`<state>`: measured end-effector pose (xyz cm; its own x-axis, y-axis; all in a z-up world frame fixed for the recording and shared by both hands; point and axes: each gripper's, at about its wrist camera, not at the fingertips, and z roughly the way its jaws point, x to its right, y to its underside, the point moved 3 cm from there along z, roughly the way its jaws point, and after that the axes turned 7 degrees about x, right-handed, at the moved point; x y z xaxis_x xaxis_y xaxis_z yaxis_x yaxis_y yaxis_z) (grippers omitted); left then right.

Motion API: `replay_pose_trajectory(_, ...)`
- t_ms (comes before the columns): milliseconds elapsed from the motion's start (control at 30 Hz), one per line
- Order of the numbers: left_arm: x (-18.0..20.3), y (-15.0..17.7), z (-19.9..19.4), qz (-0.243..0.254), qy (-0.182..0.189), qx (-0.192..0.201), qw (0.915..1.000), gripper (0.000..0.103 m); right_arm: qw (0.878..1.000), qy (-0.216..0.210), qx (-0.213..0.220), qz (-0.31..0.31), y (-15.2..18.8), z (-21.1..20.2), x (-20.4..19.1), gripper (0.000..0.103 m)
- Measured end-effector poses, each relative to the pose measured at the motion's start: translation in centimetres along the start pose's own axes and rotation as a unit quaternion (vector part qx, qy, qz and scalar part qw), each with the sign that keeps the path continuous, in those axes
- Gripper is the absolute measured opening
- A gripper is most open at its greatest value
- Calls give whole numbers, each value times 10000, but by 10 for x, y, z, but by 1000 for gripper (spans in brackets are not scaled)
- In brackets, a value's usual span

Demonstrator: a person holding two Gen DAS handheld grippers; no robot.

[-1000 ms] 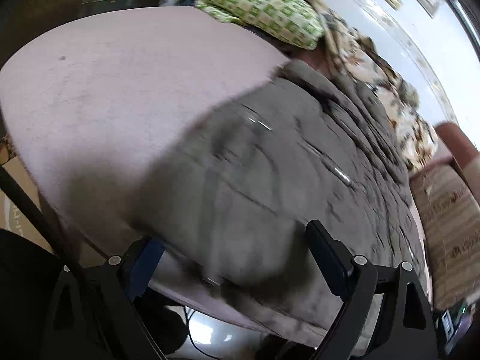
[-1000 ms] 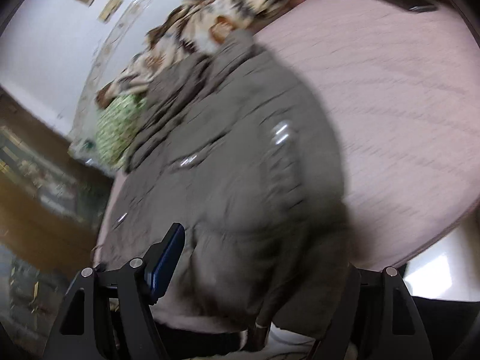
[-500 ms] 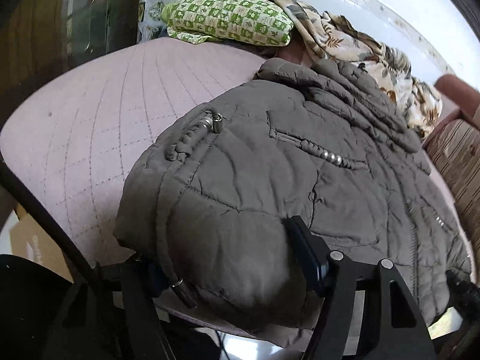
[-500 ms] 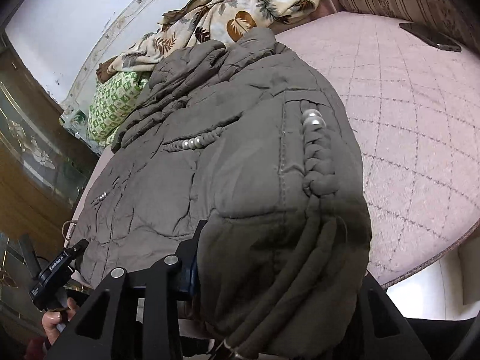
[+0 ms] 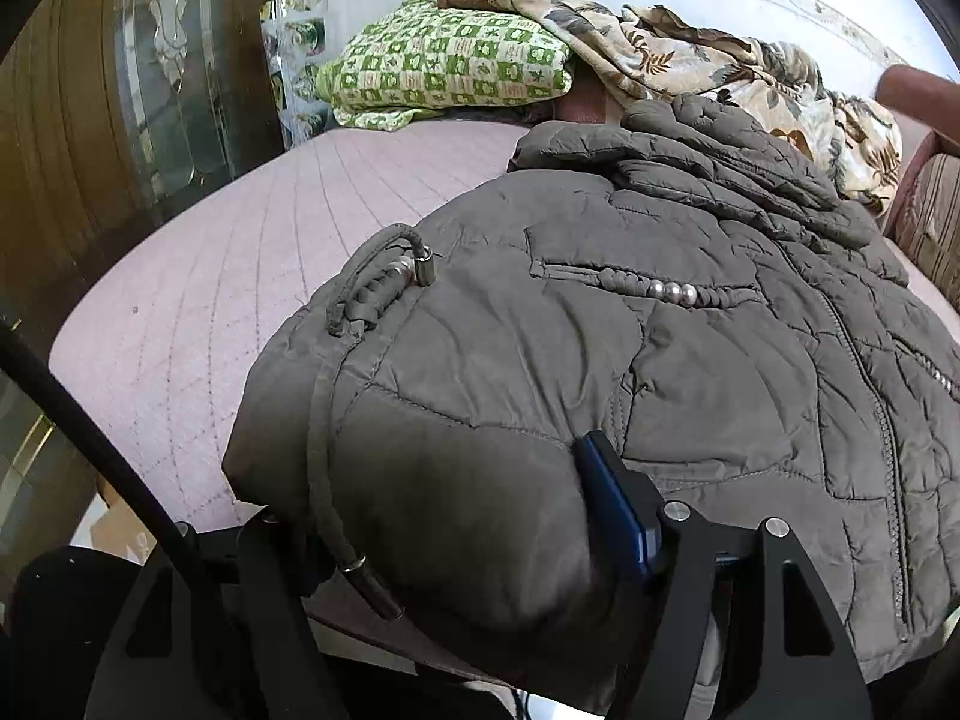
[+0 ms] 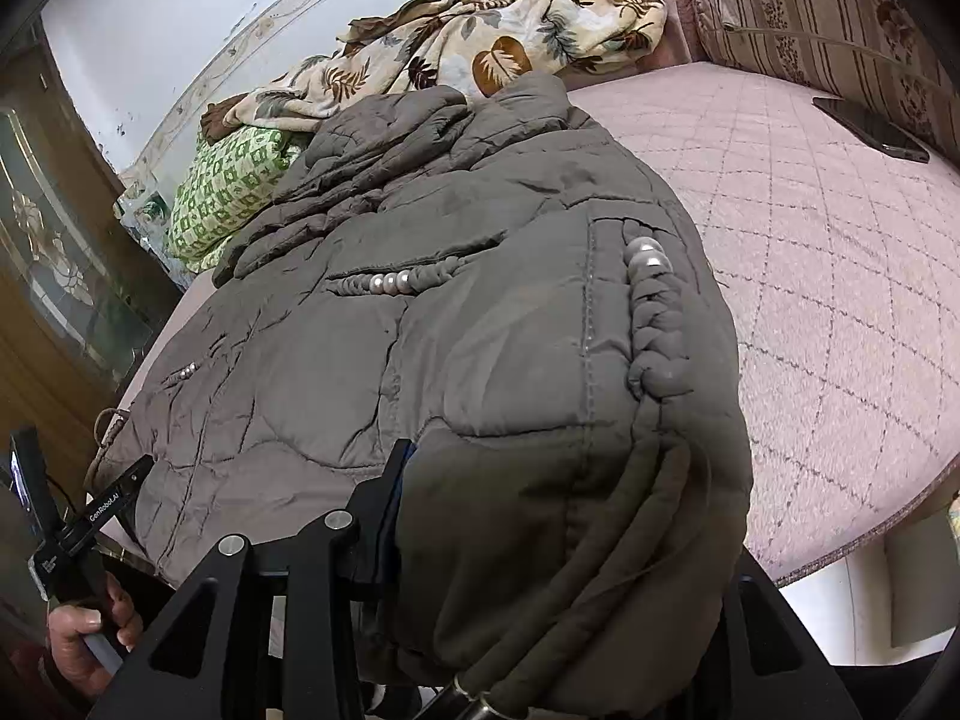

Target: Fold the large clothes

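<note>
A big grey-brown quilted jacket [image 5: 630,372] is lying spread out on the pink quilted bed [image 5: 228,276], hem end hanging at the near edge and collar pointing toward the far wall. The left gripper [image 5: 456,546] is clamping a puffy bunch of the hem at one corner — its fingers [image 5: 612,504] are pressing into the padding, and the jaws have just been closing on it. A drawcord with a metal tip [image 5: 336,480] is dangling right beside that grip.

The right gripper [image 6: 558,540] is doing the same at the other hem corner, fingers [image 6: 390,498] squeezing a thick fold of jacket after closing in on it.

A green checked pillow [image 5: 444,60] and a leaf-print blanket [image 6: 492,42] are sitting past the collar, and a phone [image 6: 870,129] is lying well apart on the bed.
</note>
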<state>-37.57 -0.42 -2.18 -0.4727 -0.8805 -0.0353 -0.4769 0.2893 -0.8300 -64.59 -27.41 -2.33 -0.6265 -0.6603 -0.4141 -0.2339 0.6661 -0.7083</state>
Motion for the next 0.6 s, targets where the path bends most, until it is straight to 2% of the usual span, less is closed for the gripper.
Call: replay_pose_trajectory(600, 4, 0, 1, 207, -56, -11, 9998, 71, 9998, 119, -156, -43, -4, 5, -3, 49)
